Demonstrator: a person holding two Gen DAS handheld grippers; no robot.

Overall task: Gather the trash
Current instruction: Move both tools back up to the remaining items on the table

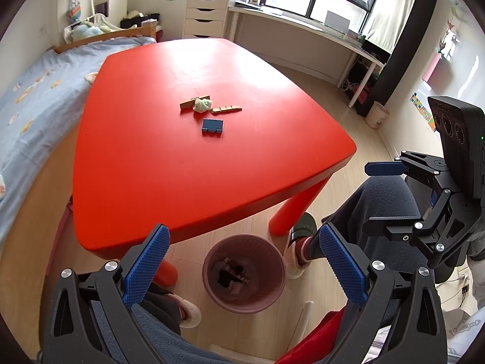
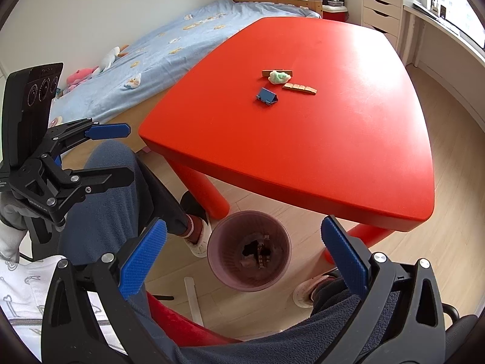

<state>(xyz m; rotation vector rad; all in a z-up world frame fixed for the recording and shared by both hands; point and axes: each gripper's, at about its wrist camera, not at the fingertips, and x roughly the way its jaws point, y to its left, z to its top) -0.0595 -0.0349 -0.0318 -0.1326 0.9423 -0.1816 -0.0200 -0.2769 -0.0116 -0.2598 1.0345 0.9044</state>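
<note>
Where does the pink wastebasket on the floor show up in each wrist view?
Left wrist: pink wastebasket low centre, between the open left tongs, below the red table edge.
Right wrist: pink wastebasket low centre, between the open right tongs.
Shared landmark: blue binder clip on the table.

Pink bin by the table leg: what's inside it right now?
The pink bin already holds a few dark and pale scraps at the bottom, seen in both views. What they are, and anything beneath them, cannot be made out.
</note>
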